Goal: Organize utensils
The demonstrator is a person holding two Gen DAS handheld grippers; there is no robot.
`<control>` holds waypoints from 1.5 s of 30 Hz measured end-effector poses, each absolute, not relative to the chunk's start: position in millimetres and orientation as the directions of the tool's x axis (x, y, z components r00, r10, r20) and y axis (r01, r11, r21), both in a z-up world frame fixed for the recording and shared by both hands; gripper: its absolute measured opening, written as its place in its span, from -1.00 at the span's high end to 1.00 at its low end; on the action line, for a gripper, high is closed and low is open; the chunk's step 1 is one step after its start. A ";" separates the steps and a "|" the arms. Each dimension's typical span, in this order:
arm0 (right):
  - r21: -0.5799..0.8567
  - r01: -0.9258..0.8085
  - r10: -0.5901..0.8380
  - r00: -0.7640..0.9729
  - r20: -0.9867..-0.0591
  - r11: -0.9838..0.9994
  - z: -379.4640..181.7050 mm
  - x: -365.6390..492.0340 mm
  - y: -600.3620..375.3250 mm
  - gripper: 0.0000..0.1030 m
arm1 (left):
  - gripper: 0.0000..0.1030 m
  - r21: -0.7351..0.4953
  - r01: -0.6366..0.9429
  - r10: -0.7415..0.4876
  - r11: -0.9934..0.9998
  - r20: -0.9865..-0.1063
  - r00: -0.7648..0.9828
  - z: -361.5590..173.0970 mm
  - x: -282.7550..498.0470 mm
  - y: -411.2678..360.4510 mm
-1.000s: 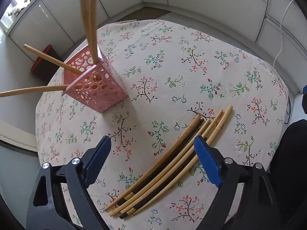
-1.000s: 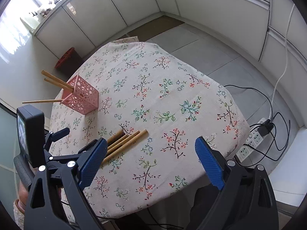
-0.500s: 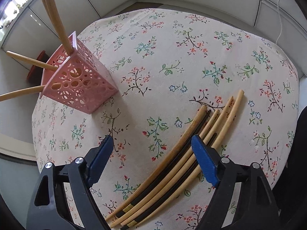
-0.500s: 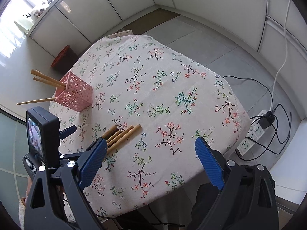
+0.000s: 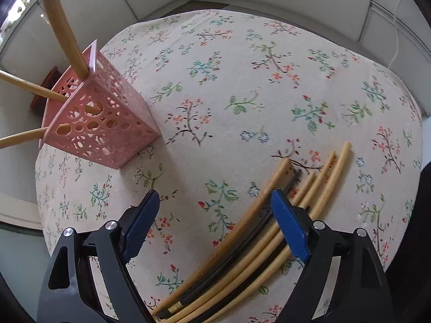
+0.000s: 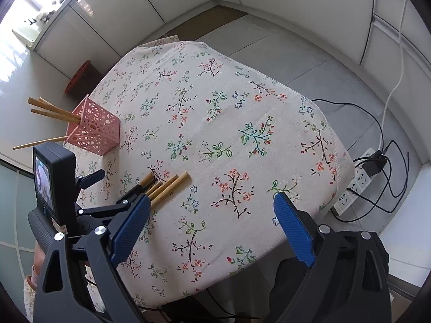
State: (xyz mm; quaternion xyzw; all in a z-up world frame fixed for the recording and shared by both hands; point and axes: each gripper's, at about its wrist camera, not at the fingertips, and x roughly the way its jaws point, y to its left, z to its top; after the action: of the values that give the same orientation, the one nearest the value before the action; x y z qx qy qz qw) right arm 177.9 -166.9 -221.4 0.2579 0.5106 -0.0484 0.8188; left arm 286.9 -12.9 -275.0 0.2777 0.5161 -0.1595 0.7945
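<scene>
The left gripper is hovering low over the tabletop, jaws spread and gripping nothing. The chopsticks are lying bundled on the floral cloth, passing under its right jaw. The pink holder is standing well apart at far left, with four chopsticks leaning in it. The right gripper is hanging above the tabletop edge, jaws spread and holding nothing. A power strip with cables is lying on the floor.

Left wrist view looks down close over the tabletop; right wrist view sits higher and farther back; both share the pink holder at frame left
</scene>
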 end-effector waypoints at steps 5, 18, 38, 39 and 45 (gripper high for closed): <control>0.372 0.362 0.184 0.458 -0.870 0.855 -225.6 182.3 -168.5 -0.75 | -0.47 0.236 0.553 0.000 0.799 -0.920 0.393 -275.8 295.9 -11.6; 0.408 0.529 0.289 0.296 -0.910 0.744 -273.6 216.8 -147.0 -0.74 | 0.77 0.148 0.592 -0.162 0.792 -0.884 0.438 -251.1 272.4 4.6; 0.297 0.625 0.171 0.255 -0.952 0.722 -280.5 254.2 -105.6 0.34 | 0.80 0.068 0.536 -0.393 0.841 -0.605 0.692 -107.3 176.4 67.6; 0.317 0.632 0.190 0.262 -0.946 0.707 -281.4 250.6 -107.8 0.34 | 0.80 0.063 0.535 -0.396 0.843 -0.600 0.695 -104.9 177.6 70.3; 0.278 0.607 0.142 0.264 -0.954 0.745 -279.0 252.5 -104.0 0.42 | 0.80 0.072 0.537 -0.392 0.841 -0.604 0.694 -105.2 180.0 69.6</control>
State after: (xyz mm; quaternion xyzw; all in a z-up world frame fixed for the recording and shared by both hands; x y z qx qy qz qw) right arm 252.5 -104.0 -279.0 0.3195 0.5854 -0.1597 0.7278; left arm 180.0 69.6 -105.2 0.1223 0.2970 -0.2545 0.9122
